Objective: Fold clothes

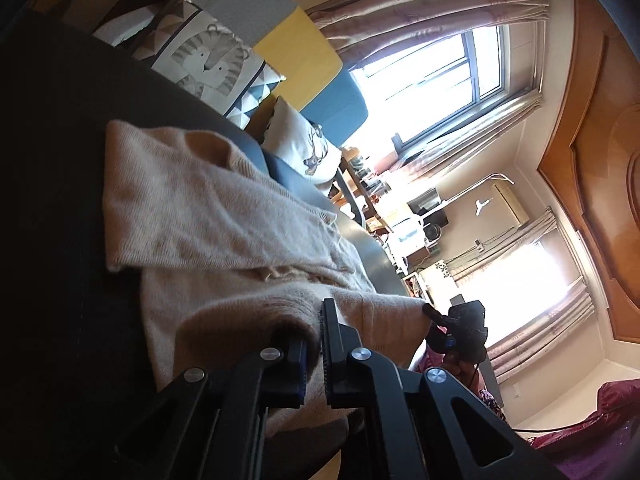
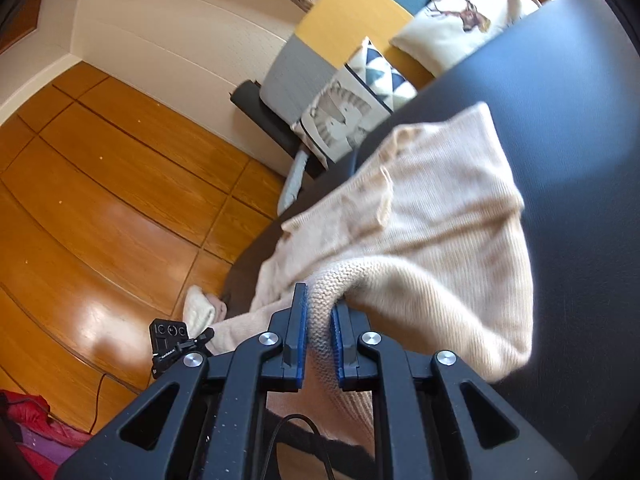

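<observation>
A beige knit sweater (image 1: 208, 216) lies on a dark, smooth tabletop (image 1: 60, 160), filling the middle and lower part of the left wrist frame, with one portion already doubled over itself into a broad band that runs from the upper left toward the centre. Both tools have hold of it: the left tool (image 1: 314, 344) is pinched on a gathered edge of the fabric at the bottom centre of its frame, and the right tool (image 2: 319, 340) is clamped on a thick ribbed hem that bulges up between its blue-padded fingers at the lower centre of the right wrist frame. My reading is that a fold is under way, since the cloth is lifted off the surface at both grips and the lower part hangs loose, with one end trailing over the tabletop edge toward the wooden floor (image 2: 100, 184) at the left; what seems left is to lay the lifted part down flat and square the bundle up. The knit is soft and fuzzy, finely ribbed across the body and coarser at the hem, so it should drape and sag rather than hold a crease. Patterned cushions (image 2: 344, 116) sit beyond the tabletop, upper centre.
</observation>
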`<state>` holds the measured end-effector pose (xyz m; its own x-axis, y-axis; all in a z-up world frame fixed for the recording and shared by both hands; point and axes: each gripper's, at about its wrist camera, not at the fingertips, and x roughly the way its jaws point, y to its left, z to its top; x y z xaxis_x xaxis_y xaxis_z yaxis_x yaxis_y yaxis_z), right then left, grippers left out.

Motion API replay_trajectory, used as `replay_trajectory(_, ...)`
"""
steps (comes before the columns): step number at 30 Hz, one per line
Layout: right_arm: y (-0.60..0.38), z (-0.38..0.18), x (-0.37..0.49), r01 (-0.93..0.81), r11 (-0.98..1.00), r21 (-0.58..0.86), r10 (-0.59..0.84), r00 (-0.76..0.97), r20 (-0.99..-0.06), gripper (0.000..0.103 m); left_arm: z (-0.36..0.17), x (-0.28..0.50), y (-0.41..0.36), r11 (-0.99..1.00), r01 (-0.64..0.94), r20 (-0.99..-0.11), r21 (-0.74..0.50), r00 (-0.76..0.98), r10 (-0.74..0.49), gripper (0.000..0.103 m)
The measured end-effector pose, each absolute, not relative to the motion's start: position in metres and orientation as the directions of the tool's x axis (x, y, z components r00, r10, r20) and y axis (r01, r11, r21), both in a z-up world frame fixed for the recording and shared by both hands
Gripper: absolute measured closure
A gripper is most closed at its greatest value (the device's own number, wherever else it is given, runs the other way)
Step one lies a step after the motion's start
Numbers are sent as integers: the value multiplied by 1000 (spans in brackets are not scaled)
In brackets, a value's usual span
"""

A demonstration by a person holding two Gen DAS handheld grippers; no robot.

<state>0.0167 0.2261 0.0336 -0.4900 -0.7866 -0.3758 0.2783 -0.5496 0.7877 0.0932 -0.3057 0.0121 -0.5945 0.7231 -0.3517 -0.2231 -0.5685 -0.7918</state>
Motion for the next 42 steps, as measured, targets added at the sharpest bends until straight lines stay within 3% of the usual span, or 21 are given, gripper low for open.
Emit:
replay_trajectory(9, 222, 63, -42, 280, -564, 776, -758, -550, -352, 92, 39, 28, -328, -594, -196, -321, -780, -689, 650, 99)
replay_trajectory(13, 215, 67, -80, 265, -575, 774, -740, -571, -355, 92, 35, -12, -330, -621, -151, -357, -769, -704, 614, 99)
replay_trajectory(23, 195, 25, -157, 147, -644, 751, -676, -570, -468, 92, -21, -90, -341, -646, 40, -480, -762, -705, 521, 99)
replay_trajectory(31, 182, -14, -192, 54, -728, 683, -597, -541, -593, 92, -63, -94, -337, -636, 135, -542, -760, -671, 506, 99)
replay_trajectory(34, 182, -22, -195, 25, -718, 696, -601, -527, -601, 91, -75, -91, -338, -630, 166, -561, -759, -657, 503, 97)
replay_trajectory(36, 187, -22, -191, 10, -687, 727, -621, -528, -580, 87, -74, -84, -340, -620, 165, -554, -767, -656, 512, 94)
replay_trajectory(38, 194, -19, -183, -2, -649, 761, -644, -531, -551, 61, -72, -73, -341, -622, 152, -550, -768, -653, 520, 90)
replay_trajectory(40, 196, -14, -177, 6, -641, 767, -653, -528, -542, 47, -69, -59, -340, -633, 131, -546, -763, -655, 522, 86)
replay_trajectory(42, 189, -8, -175, 46, -681, 731, -642, -517, -566, 47, -68, -48, -336, -625, 116, -535, -772, -650, 540, 84)
